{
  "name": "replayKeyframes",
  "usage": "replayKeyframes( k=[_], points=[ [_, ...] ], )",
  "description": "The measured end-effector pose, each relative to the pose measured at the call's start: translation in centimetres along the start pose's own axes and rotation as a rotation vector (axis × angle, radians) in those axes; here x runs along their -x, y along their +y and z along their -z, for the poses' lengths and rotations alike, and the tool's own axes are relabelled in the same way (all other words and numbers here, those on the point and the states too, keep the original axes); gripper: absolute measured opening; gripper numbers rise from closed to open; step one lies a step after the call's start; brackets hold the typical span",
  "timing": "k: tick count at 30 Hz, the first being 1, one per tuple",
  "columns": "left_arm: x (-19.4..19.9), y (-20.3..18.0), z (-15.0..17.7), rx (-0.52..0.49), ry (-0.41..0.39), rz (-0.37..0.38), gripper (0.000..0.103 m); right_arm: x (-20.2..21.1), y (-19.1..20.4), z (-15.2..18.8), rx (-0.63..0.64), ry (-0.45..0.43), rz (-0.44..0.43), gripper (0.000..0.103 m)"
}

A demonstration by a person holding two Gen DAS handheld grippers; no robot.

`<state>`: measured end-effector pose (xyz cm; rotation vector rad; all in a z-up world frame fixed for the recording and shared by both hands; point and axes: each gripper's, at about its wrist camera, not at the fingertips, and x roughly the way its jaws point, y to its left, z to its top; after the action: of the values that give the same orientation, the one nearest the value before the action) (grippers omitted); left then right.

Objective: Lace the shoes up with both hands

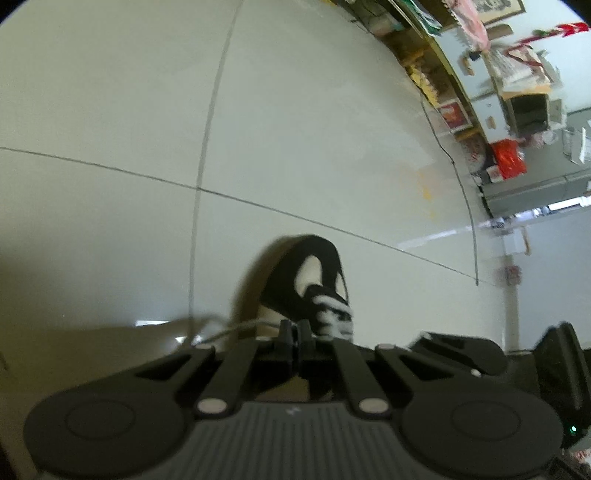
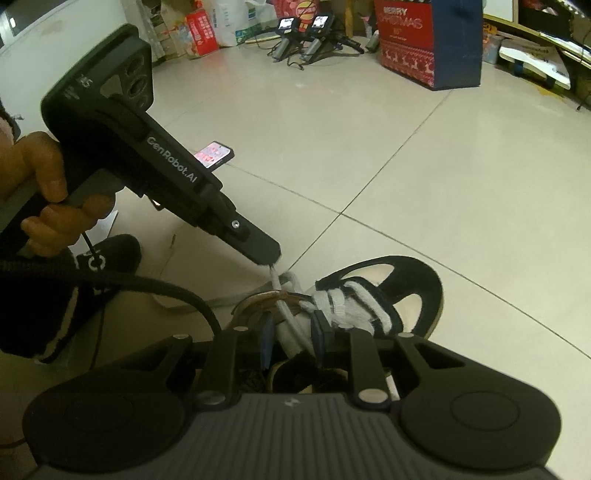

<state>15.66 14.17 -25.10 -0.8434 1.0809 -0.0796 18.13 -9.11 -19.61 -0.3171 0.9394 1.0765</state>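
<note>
A black and white shoe (image 2: 413, 284) lies on the tiled floor, toe pointing away, with a white lace (image 2: 351, 295) crossed over its top. In the right wrist view my right gripper (image 2: 291, 332) has its blue-padded fingers (image 2: 266, 332) closed on the pale tongue (image 2: 291, 338) near the shoe's opening. My left gripper (image 2: 271, 258) comes in from the upper left, held by a hand (image 2: 48, 192), and is shut on a free end of the lace just above the shoe. The left wrist view shows that gripper (image 1: 295, 330) pinching the lace (image 1: 236, 326), with the shoe (image 1: 314, 280) beyond.
A phone (image 2: 214, 153) lies on the floor behind the left gripper. A dark slipper (image 2: 110, 254) and a black cable (image 2: 155, 288) are at the left. A red Christmas bag (image 2: 424, 40), spare grippers (image 2: 295, 33) and boxes line the far wall. Shelves (image 1: 443, 92) stand at the right.
</note>
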Motion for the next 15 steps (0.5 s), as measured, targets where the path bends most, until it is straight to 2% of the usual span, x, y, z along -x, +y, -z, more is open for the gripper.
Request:
replayKeyframes(
  k=[3,5,8,11,12,13,15],
  points=[
    [0.7,0.7,-0.3,0.004,-0.017,-0.046,0.003,1.3,0.0,-0.1,-0.021,-0.020,0.027,0.029],
    [1.0,1.3,-0.5,0.018,0.000,-0.059,0.003,2.2,-0.1,0.0,-0.044,-0.031,0.048,0.030],
    [0.9,1.6,-0.6,0.025,0.065,-0.024,0.003,3.3,-0.2,0.2,-0.082,-0.044,0.082,0.032],
    [1.1,1.2,-0.9,-0.005,0.095,0.007,0.006,3.8,-0.5,0.7,-0.131,-0.041,0.115,0.033],
    [1.2,0.9,-1.2,-0.032,0.098,0.006,0.016,3.8,-0.5,0.8,-0.144,-0.034,0.127,0.033],
    [1.3,0.5,-1.4,-0.059,0.101,0.005,0.031,3.7,-0.4,1.0,-0.157,-0.026,0.139,0.033],
    [1.6,-0.4,-1.7,-0.131,0.104,-0.004,0.042,3.6,-0.5,1.4,-0.195,-0.008,0.158,0.033]
  ],
)
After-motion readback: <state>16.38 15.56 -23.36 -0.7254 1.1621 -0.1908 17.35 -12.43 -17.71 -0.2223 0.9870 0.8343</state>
